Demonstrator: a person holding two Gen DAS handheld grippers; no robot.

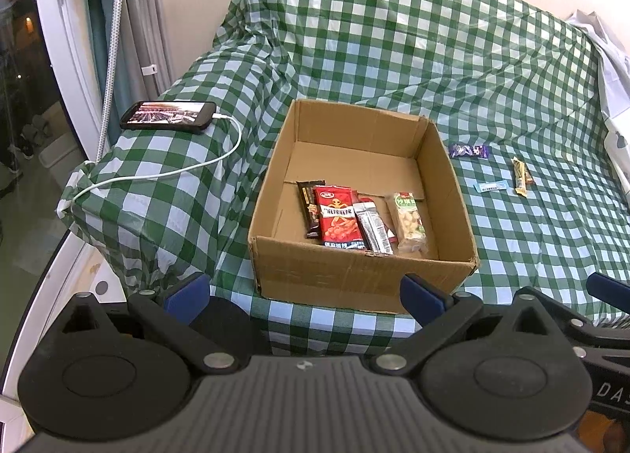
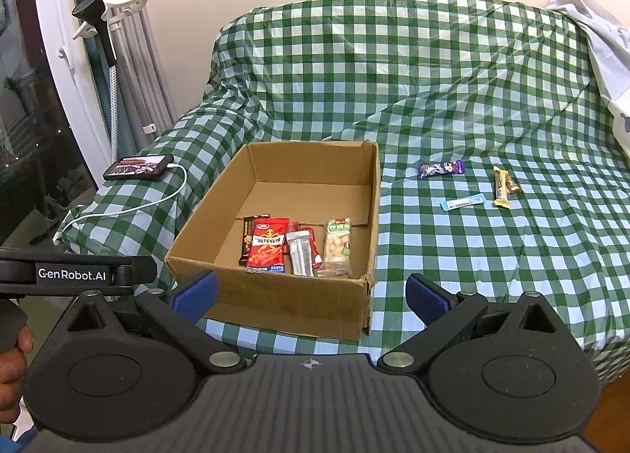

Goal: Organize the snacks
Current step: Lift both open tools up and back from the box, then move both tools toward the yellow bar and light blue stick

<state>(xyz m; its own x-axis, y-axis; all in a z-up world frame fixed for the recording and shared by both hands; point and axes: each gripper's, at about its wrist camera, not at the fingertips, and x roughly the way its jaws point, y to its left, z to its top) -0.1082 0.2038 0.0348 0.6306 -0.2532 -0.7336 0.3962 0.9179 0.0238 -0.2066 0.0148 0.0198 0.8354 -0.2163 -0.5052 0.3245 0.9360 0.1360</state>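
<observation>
An open cardboard box stands on the green checked cover. Inside lie several snacks near its front wall: a dark bar, a red packet, a silver bar and a green-topped nut packet. On the cover to the box's right lie a purple snack, a pale blue sachet and a yellow bar. My left gripper and right gripper are both open and empty, in front of the box.
A phone with a white cable lies on the covered armrest at left. A steamer hose and curtains stand at the left wall. A white bag lies at the far right.
</observation>
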